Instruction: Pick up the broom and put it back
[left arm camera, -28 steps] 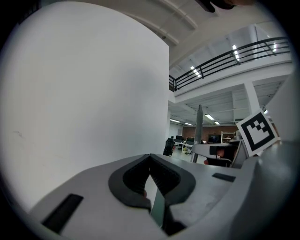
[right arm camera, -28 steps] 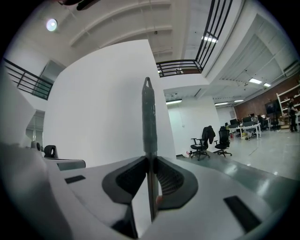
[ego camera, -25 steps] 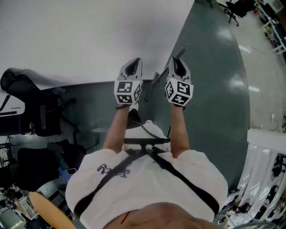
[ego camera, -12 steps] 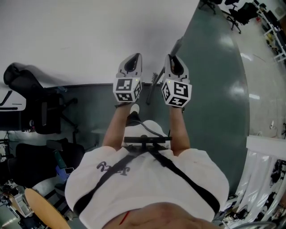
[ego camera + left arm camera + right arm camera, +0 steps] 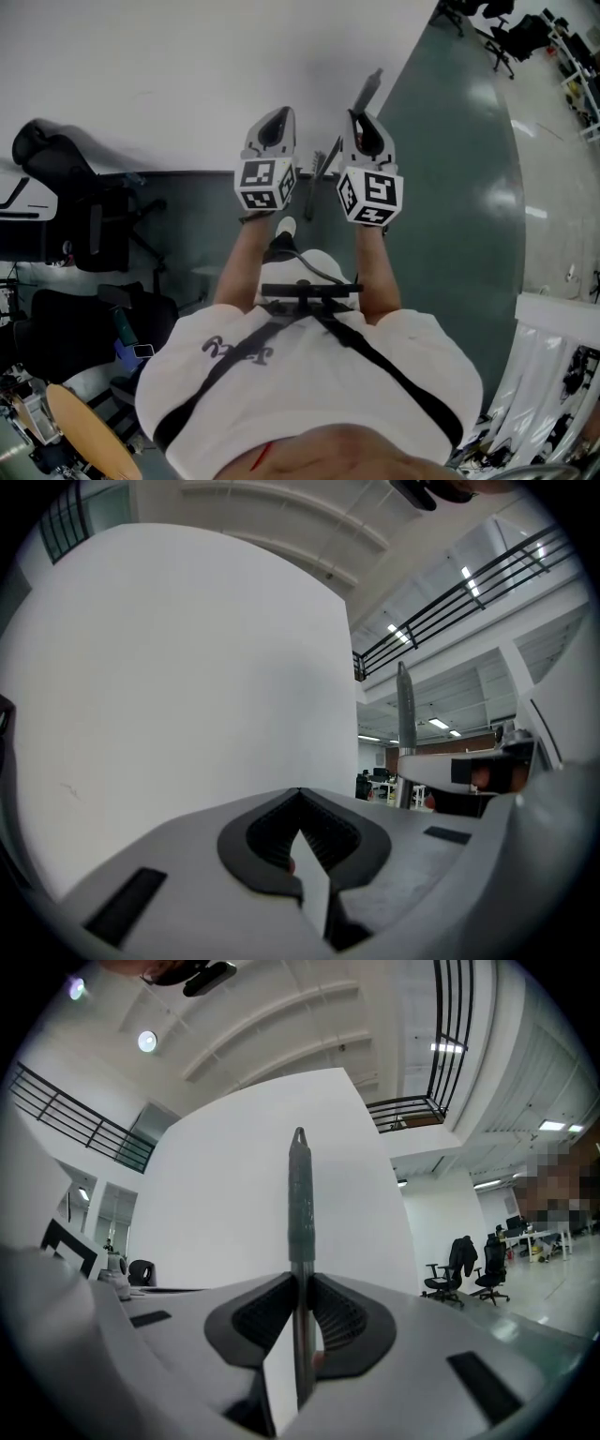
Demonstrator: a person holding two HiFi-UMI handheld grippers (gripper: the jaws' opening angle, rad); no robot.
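Two tongs sit level, side by side ahead of the person's chest, and only one is loaded: the right tongs (image 5: 300, 1288) pinch the broom (image 5: 300, 1204) on its grey handle, while the left tongs (image 5: 300, 803) are pressed together on nothing. The handle's long axis stands upright through the right jaws, with its tapered top at 12 o'clock above them and the rest dropping away at 6 o'clock. From the left tongs the handle shows at 3 o'clock, near but apart, so the right hand alone carries it. Farther off, a white wall (image 5: 187, 75) fills 12 o'clock ahead of both tongs, above the dark green floor (image 5: 450, 187); I judge the put-back turns on holding the handle upright toward that wall
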